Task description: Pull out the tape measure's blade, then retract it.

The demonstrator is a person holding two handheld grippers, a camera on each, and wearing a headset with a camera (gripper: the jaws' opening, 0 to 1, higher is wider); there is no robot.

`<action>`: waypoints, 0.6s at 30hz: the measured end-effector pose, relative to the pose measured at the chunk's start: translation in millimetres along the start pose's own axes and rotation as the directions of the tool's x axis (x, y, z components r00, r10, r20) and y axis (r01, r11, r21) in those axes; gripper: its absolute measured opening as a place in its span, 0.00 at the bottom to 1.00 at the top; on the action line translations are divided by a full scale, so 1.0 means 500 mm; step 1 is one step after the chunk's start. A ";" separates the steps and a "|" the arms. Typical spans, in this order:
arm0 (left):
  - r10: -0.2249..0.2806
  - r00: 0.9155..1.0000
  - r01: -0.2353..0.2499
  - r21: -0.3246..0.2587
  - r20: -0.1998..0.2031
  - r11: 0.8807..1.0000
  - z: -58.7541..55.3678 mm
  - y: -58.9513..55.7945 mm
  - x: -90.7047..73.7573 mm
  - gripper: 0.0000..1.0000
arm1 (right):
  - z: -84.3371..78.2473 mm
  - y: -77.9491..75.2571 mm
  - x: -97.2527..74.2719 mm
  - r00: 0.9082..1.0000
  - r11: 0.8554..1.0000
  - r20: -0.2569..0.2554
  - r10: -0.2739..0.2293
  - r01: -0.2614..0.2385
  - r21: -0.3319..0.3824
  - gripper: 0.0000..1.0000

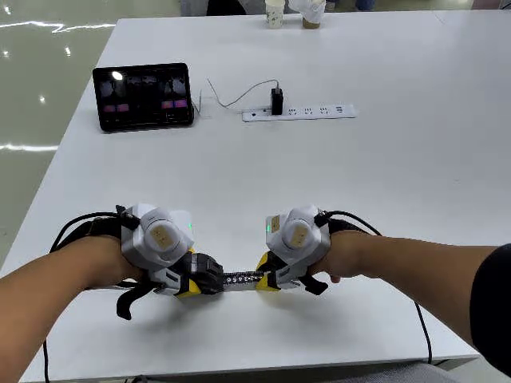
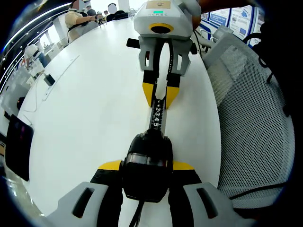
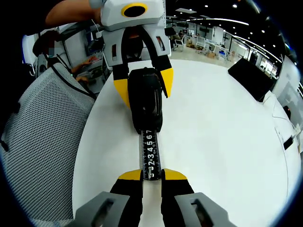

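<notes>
A black tape measure case (image 1: 206, 273) sits between the yellow-tipped jaws of my left gripper (image 1: 194, 281), which is shut on it; the same case (image 2: 147, 161) lies close in the left gripper view. A short length of blade (image 1: 242, 278) with printed numbers runs from the case to my right gripper (image 1: 264, 281). The right gripper (image 3: 152, 175) is shut on the blade's end (image 3: 150, 163). Across from it, the case (image 3: 146, 99) is clamped in the left gripper (image 3: 144, 87). The right gripper (image 2: 161, 97) pinches the blade (image 2: 157, 116) over the white table.
On the white table (image 1: 319, 167) stand a dark tablet (image 1: 144, 96) at the far left, a power strip (image 1: 299, 112) with a plugged-in charger and cable, and cups (image 1: 275, 12) at the far edge. A mesh chair (image 2: 251, 118) sits beside the near table edge.
</notes>
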State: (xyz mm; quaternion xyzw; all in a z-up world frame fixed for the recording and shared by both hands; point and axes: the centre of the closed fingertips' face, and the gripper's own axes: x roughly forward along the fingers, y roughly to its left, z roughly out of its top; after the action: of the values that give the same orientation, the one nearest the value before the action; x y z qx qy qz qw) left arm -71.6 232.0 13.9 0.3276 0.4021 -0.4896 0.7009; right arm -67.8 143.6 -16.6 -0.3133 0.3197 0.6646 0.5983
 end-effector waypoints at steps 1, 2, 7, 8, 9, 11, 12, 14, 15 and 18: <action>0.000 1.000 0.000 0.001 0.000 1.000 0.000 0.000 0.000 0.31 | -0.001 0.000 -0.001 1.000 1.000 0.000 0.000 0.000 0.000 0.11; 0.000 1.000 0.000 0.000 0.000 1.000 0.000 0.001 0.000 0.31 | -0.002 0.000 -0.001 1.000 1.000 0.000 -0.001 0.001 0.000 0.11; 0.001 1.000 -0.001 0.000 -0.001 1.000 0.000 0.001 0.000 0.31 | -0.005 0.000 -0.004 1.000 1.000 -0.003 0.000 0.000 -0.003 0.11; 0.001 1.000 -0.001 -0.001 0.000 1.000 0.000 0.001 0.000 0.31 | -0.006 0.000 -0.005 1.000 1.000 -0.003 0.000 0.000 -0.002 0.11; 0.002 1.000 -0.002 -0.001 0.000 1.000 0.000 0.000 0.000 0.31 | -0.006 0.000 -0.007 1.000 1.000 -0.004 0.001 -0.001 -0.001 0.11; 0.003 1.000 -0.003 -0.002 0.000 1.000 0.001 0.000 0.000 0.31 | -0.009 0.000 -0.008 1.000 1.000 -0.006 0.001 -0.001 -0.001 0.11; 0.003 1.000 -0.003 -0.002 0.000 1.000 0.001 0.000 0.000 0.31 | -0.009 0.000 -0.009 1.000 1.000 -0.008 0.000 0.000 -0.003 0.11; 0.003 1.000 -0.003 -0.001 0.000 1.000 0.001 0.000 0.001 0.31 | -0.011 0.001 -0.010 1.000 1.000 -0.009 0.000 0.000 -0.004 0.11; 0.003 1.000 -0.003 -0.002 0.000 1.000 0.001 0.000 0.001 0.31 | -0.012 0.001 -0.010 1.000 1.000 -0.008 0.000 0.000 -0.004 0.11; 0.004 1.000 -0.004 -0.004 0.002 1.000 0.002 -0.001 0.000 0.31 | -0.014 0.001 -0.012 1.000 1.000 -0.010 0.001 -0.001 -0.004 0.11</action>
State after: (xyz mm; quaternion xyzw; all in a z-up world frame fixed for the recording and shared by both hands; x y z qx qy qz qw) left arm -71.6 231.1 14.1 0.3265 0.4017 -0.4878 0.7029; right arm -67.4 134.7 -16.0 -0.3178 0.3215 0.6638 0.5958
